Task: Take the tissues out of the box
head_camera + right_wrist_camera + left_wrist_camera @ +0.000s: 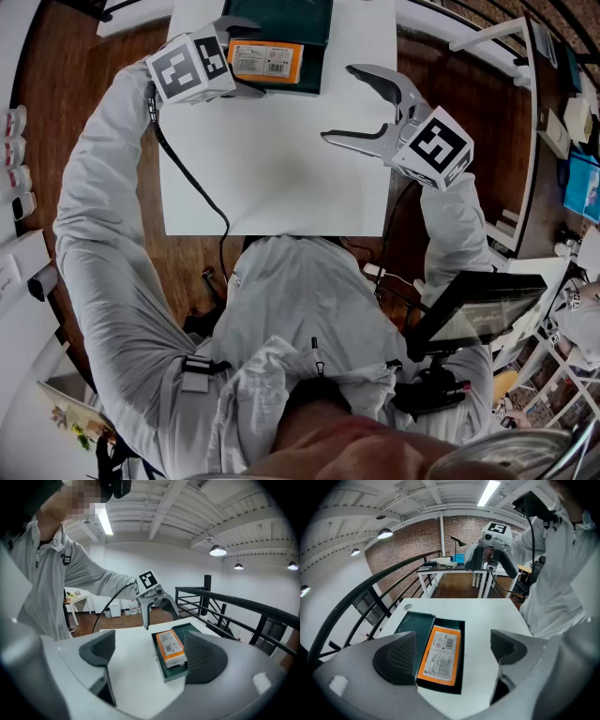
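— Where are the tissues?
— The orange pack (265, 60) lies in the green box (311, 37) on the counter (272, 178).
— Grippers?
— Left gripper (451, 649) over the box, right gripper (337, 101) beside it; both spread wide and empty.

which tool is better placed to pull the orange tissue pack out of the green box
Left: the open left tool hovers at the orange rectangular tissue pack in the dark green box; the open right tool is farther off, over the white table.
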Demonstrator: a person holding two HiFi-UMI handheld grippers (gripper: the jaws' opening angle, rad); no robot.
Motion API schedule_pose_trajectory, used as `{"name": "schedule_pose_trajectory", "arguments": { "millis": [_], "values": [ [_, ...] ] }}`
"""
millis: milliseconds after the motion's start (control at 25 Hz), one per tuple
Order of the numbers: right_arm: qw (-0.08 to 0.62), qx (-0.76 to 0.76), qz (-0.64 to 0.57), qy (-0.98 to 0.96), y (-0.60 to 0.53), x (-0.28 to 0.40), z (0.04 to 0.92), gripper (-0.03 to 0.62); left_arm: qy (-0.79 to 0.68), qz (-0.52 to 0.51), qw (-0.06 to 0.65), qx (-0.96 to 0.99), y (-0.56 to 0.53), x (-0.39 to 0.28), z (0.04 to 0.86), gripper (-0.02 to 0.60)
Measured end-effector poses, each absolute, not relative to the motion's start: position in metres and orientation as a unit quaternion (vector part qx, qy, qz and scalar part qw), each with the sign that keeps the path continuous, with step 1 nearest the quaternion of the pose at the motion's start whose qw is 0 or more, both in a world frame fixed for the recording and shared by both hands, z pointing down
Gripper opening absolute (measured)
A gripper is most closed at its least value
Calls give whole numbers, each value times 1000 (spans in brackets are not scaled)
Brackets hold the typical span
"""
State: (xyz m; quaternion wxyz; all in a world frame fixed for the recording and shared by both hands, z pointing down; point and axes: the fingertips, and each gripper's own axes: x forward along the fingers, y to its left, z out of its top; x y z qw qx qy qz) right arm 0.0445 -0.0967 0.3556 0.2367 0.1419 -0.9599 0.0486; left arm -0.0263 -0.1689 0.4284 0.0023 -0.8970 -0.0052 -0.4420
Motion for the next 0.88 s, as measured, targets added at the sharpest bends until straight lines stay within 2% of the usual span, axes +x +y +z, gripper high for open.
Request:
{"name": "schedule_pose_trajectory", "arguments": {
  "millis": [200, 400, 480, 880],
  "values": [
    [244, 145, 48, -958, -94, 53, 359, 453, -24, -532, 13, -847, -195, -33, 485, 506],
    [247, 162, 86, -952, -94, 68, 384, 453, -37, -594, 55, -802, -222, -22, 537, 504],
    [252, 164, 93, -949, -96, 72, 392, 453, -52, -615, 59, -785, -219, -27, 558, 477],
    [246, 168, 99, -949, -89, 79, 395, 453, -46, -627, 92, -772, -206, -32, 576, 409]
  ]
}}
